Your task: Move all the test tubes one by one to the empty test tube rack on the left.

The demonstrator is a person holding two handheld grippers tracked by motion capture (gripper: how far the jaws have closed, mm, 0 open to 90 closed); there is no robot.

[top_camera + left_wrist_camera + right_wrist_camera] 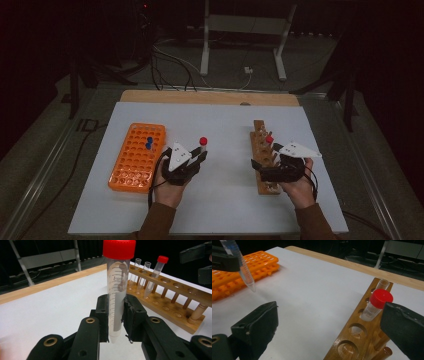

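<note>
Left gripper (116, 315) clamped on red-capped tube (117, 287); right gripper (329, 325) spread wide, empty, over wooden rack (362, 332).

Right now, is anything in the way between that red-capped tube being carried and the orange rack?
Nothing visible. The left hand-held gripper holds the tube upright above bare white table, and the orange rack lies just beyond, across open surface.

Your left gripper (200, 152) is clamped tight, jaws pointing away from you, forearm coming in from the near edge. Your right gripper (259, 169) points leftward with its jaws spread wide, nothing pressed between them.
</note>
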